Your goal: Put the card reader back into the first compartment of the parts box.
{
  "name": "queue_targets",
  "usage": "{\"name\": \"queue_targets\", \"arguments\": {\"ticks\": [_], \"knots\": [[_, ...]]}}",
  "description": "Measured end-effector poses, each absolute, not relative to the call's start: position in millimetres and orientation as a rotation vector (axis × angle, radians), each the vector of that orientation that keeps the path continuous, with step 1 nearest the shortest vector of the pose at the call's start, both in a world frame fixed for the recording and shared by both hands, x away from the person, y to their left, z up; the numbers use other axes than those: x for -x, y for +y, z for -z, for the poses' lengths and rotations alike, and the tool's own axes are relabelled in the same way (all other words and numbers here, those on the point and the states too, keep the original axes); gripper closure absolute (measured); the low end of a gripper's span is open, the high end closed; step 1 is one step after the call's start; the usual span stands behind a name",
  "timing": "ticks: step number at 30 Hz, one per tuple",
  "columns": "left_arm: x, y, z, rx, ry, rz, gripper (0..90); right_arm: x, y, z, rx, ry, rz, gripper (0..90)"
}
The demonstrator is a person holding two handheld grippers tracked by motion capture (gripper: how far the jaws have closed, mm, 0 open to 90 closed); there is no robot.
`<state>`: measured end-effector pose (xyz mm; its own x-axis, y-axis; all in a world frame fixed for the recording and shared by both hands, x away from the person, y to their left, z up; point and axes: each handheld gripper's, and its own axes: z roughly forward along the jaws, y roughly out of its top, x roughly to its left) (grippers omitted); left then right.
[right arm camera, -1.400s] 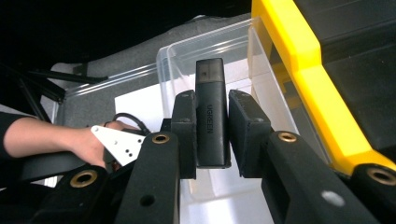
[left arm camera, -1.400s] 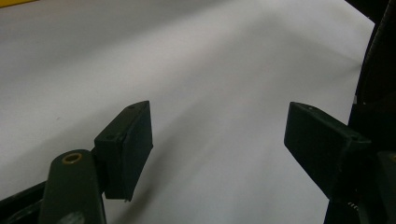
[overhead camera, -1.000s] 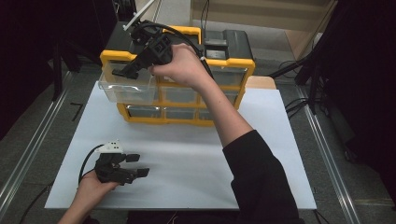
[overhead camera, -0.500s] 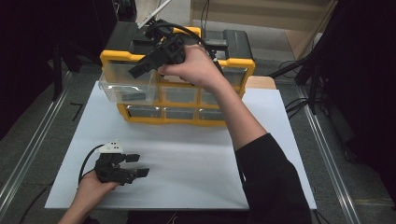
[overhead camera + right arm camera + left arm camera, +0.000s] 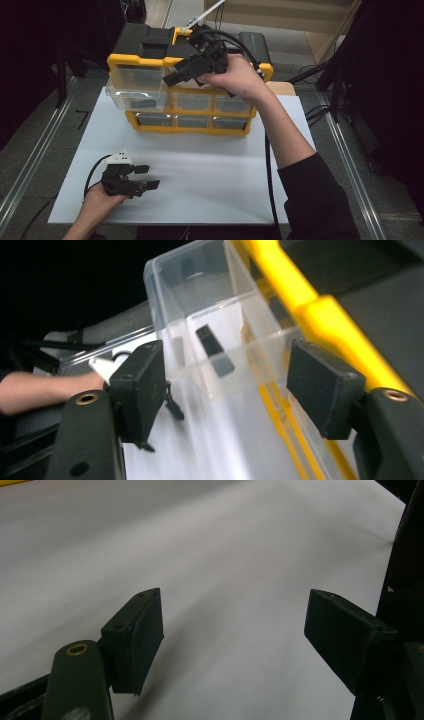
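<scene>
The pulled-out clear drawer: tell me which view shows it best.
The right gripper view: the clear drawer sits close between the open tongs, a small dark item visible inside. The high view shows it smaller, protruding from the yellow organizer.

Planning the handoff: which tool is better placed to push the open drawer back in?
Right, likely. The right tool hangs open beside the pulled-out clear drawer of the yellow organizer, and its view looks straight at the drawer. The left tool rests open on the white sheet, well short of it.

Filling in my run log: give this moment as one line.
right gripper: open, above pulled-out clear drawer | left gripper: open, over white sheet | yellow organizer: upright
</scene>
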<state>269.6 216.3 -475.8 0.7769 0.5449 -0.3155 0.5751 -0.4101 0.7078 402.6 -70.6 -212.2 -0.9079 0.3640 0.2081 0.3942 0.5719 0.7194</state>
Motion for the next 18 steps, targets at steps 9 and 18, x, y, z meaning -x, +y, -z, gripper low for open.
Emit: {"name": "queue_targets", "arguments": {"ticks": [9,18], "knots": [[-270,216,476,-2.095,0.835,0.046,25.1,-389,-88,225,0.673,-2.751,1.300,25.4],[-270,216,476,-2.094,0.839,0.044,25.1,-375,-100,256,0.706,-2.733,1.299,25.5]]}}
